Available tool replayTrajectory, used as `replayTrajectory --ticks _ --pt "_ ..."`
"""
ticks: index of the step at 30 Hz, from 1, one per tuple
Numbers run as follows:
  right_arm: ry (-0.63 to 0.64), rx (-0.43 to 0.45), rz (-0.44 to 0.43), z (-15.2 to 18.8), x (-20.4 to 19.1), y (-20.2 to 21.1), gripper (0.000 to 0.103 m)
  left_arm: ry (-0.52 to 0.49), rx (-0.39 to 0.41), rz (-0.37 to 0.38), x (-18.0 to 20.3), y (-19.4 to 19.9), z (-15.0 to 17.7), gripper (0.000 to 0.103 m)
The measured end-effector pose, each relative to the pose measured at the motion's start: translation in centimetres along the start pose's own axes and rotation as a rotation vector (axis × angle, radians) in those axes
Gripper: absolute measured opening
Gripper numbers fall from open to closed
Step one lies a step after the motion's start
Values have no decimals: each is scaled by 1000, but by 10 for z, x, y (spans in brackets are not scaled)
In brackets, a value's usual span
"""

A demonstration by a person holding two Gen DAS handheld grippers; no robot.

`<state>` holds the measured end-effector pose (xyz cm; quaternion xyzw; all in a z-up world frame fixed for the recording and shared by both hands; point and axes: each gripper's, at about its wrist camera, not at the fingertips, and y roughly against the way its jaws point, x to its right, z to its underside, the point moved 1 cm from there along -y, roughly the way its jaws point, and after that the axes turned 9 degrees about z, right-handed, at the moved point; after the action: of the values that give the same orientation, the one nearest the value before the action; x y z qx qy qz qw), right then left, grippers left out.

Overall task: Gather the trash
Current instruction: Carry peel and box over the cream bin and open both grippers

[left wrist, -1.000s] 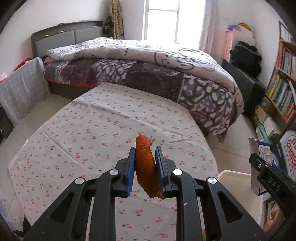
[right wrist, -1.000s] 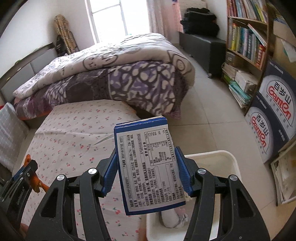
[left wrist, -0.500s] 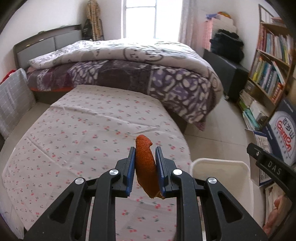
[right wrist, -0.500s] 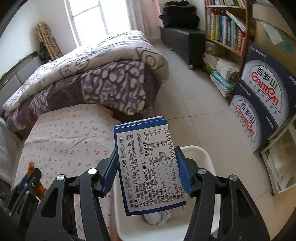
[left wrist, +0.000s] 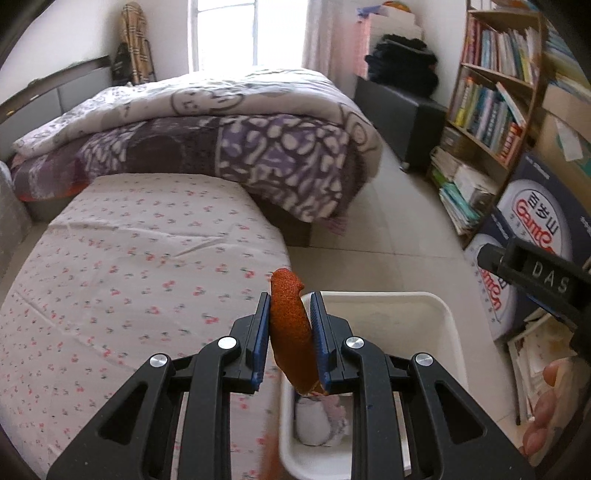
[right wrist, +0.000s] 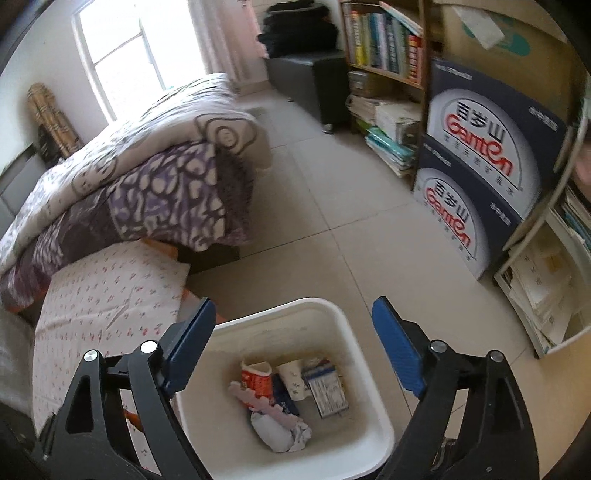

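The left claw (left wrist: 290, 341) is clamped on an orange peel (left wrist: 291, 332), which hangs over the near left rim of the white bin (left wrist: 452, 325). The right claw (right wrist: 293, 350) hovers above that bin (right wrist: 343, 325), its jaws opening with nothing between them. Down in the bin lie a small blue-edged carton (right wrist: 327, 391), a red-and-white cup (right wrist: 256, 378) and crumpled paper (right wrist: 280, 434). Left of the bin stands the table (left wrist: 110, 280) under its floral cloth; beyond it, the bed (left wrist: 221, 136).

a home bedroom: quilted bed (left wrist: 207, 122), bookshelf (left wrist: 491, 92), window (left wrist: 221, 33).
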<state>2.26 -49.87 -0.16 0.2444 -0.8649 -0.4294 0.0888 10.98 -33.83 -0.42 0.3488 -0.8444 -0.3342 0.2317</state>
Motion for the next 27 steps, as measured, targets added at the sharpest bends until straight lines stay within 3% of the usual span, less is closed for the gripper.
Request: replayTrajectory --ticks 7,9,11,20,27 --pt "-76 -12 9 -8 27 -5 87 -13 -19 86 24 -9 -1 24" --pt "-89 -10 10 -10 32 -5 87 -16 -23 102 28 -10 0 37" --pt "-99 -10 10 -10 35 -4 87 -24 -23 112 33 -11 1 43" --pt "-97 13 -3 -9 32 5 90 -53 -12 70 34 -2 6 46" --pt "-47 65 -8 -2 17 23 91 -78 9 3 15 18 17 56"
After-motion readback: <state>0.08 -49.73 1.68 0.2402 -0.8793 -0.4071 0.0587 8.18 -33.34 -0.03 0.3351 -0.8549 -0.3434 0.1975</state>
